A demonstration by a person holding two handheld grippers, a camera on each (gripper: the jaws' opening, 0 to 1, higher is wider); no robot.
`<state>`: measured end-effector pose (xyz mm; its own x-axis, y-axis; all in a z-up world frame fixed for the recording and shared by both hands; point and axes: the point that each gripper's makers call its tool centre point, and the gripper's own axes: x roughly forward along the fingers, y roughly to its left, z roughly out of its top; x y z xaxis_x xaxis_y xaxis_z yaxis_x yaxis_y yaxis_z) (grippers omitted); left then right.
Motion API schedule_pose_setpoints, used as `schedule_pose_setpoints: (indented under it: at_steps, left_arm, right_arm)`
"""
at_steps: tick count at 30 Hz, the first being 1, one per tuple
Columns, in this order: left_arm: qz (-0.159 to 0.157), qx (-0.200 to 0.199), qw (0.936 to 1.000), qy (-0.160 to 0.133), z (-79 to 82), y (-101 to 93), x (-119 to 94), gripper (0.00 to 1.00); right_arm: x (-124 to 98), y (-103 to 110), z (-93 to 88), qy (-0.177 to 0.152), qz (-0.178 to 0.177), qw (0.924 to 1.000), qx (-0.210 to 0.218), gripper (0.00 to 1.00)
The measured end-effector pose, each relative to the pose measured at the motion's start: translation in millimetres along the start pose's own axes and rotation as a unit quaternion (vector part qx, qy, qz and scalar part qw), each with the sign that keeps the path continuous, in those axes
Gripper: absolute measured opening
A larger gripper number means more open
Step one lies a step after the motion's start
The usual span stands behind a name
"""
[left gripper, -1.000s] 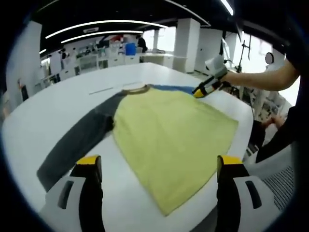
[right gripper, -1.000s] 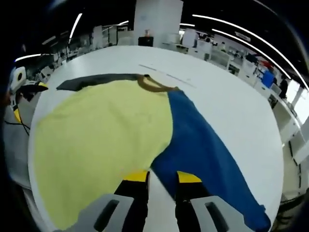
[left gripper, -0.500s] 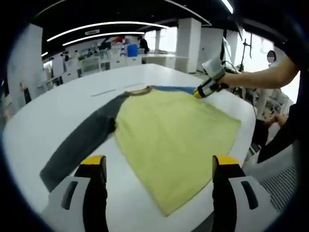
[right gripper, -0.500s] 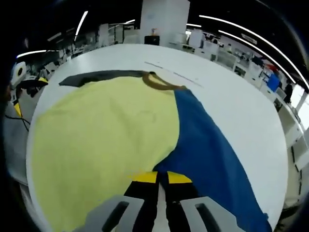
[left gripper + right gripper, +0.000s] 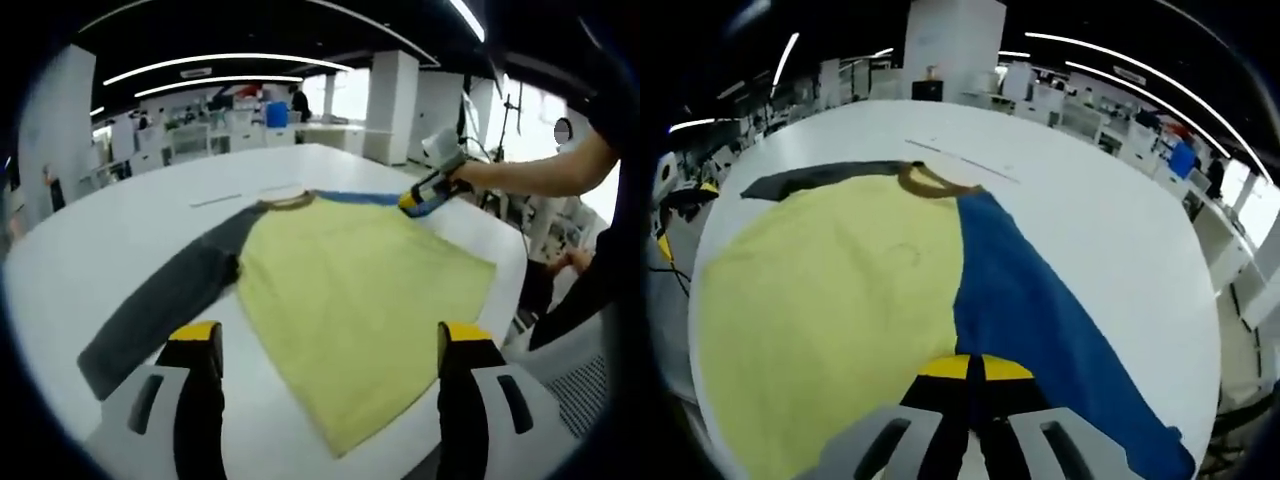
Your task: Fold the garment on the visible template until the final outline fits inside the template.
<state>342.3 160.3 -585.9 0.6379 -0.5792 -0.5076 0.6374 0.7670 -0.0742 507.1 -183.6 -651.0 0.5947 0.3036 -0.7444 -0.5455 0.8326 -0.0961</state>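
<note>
A long-sleeved shirt with a yellow body (image 5: 355,285) lies flat on the white table (image 5: 90,265). Its grey sleeve (image 5: 165,300) stretches toward the lower left in the left gripper view. The blue sleeve (image 5: 1040,320) runs down to the right in the right gripper view, beside the yellow body (image 5: 820,300) and brown collar (image 5: 925,183). My left gripper (image 5: 325,345) hangs open above the shirt's near hem, touching nothing. My right gripper (image 5: 973,368) is shut on the blue sleeve near the armpit seam; it shows as a yellow-tipped gripper (image 5: 425,198) held by a person's arm in the left gripper view.
A thin line (image 5: 965,160) is marked on the table beyond the collar. The table edge (image 5: 510,270) runs close along the shirt's right side, where a person stands. Desks, pillars and shelving fill the room behind.
My right gripper's jaws have come together, from apart to shut on the blue sleeve at the armpit. The left gripper has barely moved.
</note>
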Motion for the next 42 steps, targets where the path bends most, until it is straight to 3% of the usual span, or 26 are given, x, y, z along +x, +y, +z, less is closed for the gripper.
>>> schedule_pose_setpoints:
  at_steps: [12, 20, 26, 42]
  left_arm:
    - [0.003, 0.005, 1.0000, 0.003, -0.7, 2.3, -3.8, 0.86]
    - [0.002, 0.007, 1.0000, 0.002, -0.7, 2.5, -3.4, 0.88]
    - [-0.005, 0.010, 0.9999, -0.001, 1.9, -2.0, 0.1, 0.90]
    - [-0.010, 0.021, 0.9997, 0.007, 3.5, -6.1, 3.7, 0.94]
  right_arm:
    - [-1.6, -2.3, 0.0, -0.004, -0.011, 0.9986, 0.051, 0.01]
    - [-26.7, -17.9, 2.2, -0.027, -0.037, 0.9950, 0.089, 0.30]
    - [-46.8, -39.5, -3.3, -0.039, -0.062, 0.9915, 0.108, 0.38]
    - [-79.2, -92.5, -66.5, -0.002, -0.127, 0.9820, 0.140, 0.53]
